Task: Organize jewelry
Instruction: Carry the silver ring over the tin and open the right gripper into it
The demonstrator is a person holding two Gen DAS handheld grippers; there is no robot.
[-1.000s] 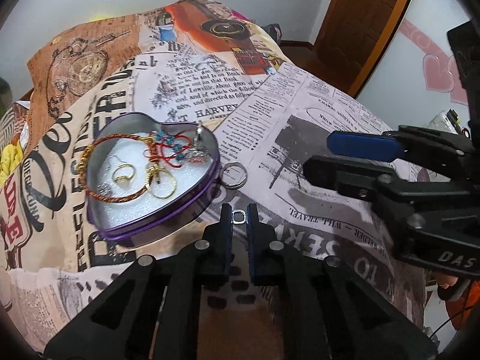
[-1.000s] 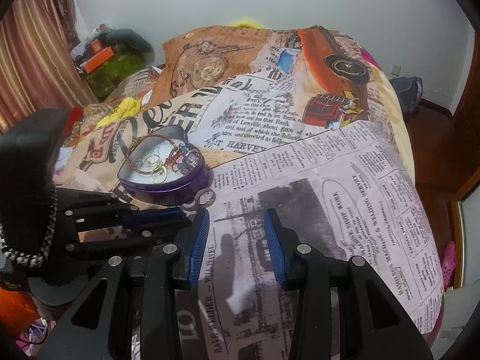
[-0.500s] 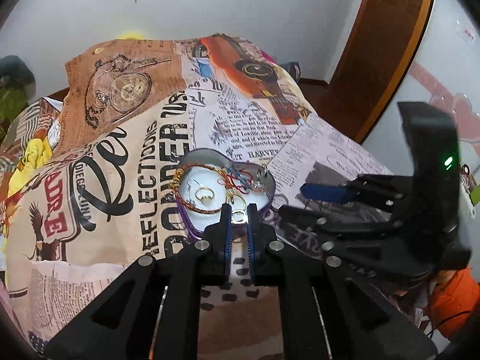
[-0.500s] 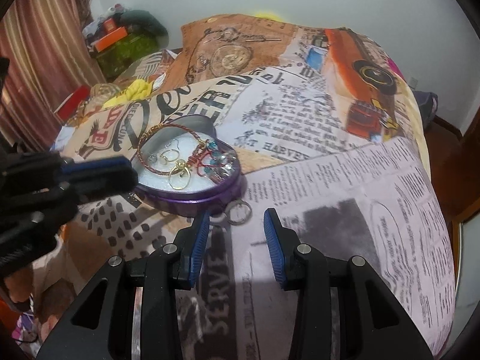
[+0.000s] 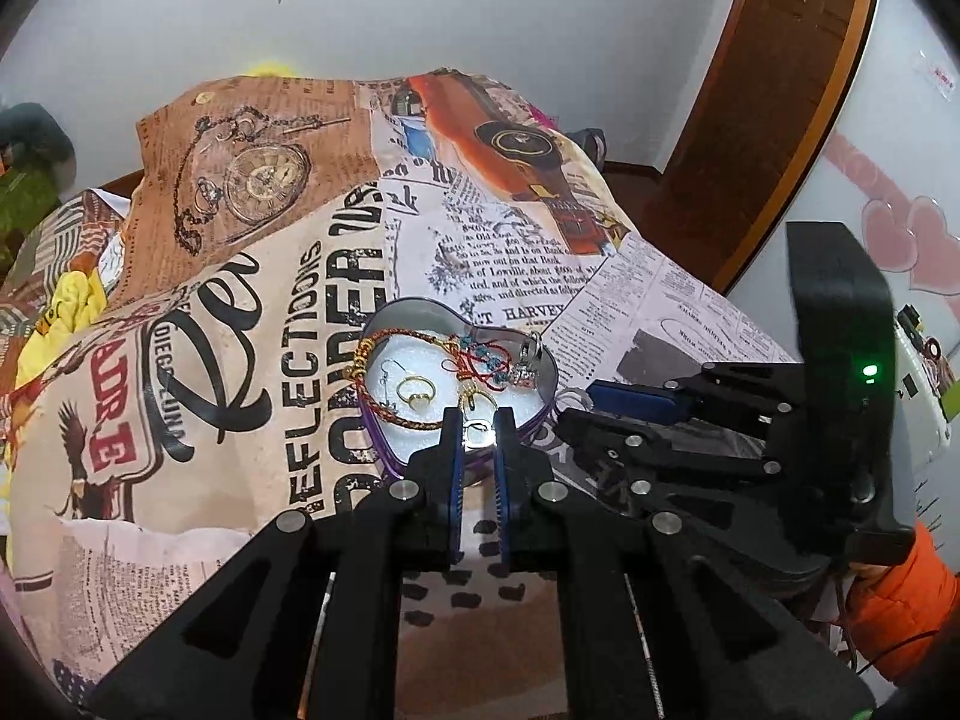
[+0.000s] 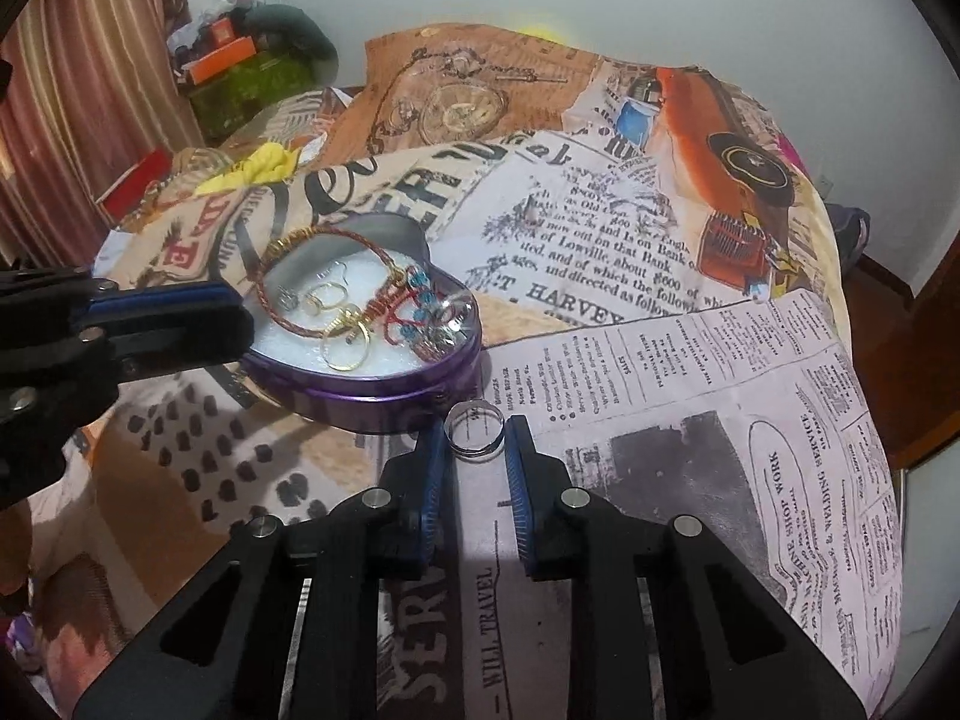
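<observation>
Right jaws just closing, pinching silver ring beside purple tin.

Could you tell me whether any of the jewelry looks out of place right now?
Yes: a silver ring lies on the bedspread outside the heart-shaped tin, just below its rim, while the other pieces sit inside. The right tool has just been closing around it. The left tool pinches a small silver ring.

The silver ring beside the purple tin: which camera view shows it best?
The right wrist view shows it best: the silver ring lies in full on the bedspread, between the right hand-held gripper fingertips. In the left wrist view, only a sliver of it shows beside the purple tin.
</observation>
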